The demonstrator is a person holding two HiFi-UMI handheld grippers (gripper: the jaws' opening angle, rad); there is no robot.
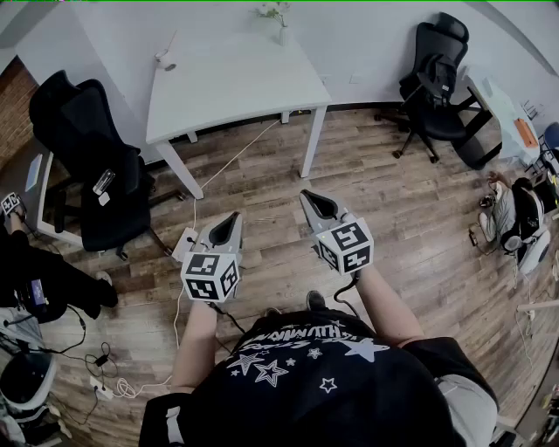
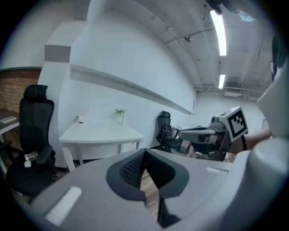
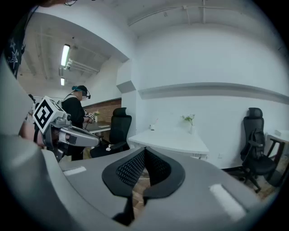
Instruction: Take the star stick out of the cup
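A white table point(image 1: 227, 83) stands on the wooden floor point(image 1: 402, 218). A small vase of sprigs point(image 1: 281, 26) sits at its far edge, and a small white object point(image 1: 166, 61) near its far left corner. A white cable point(image 1: 236, 157) and power strip point(image 1: 185, 243) lie on the floor beside the table.

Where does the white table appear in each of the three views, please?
Head view: table at top centre.
Left gripper view: left of centre, at mid height.
Right gripper view: just right of centre, at mid height.
Shared landmark: the vase of sprigs standing near the table's far edge, seen in all three views.
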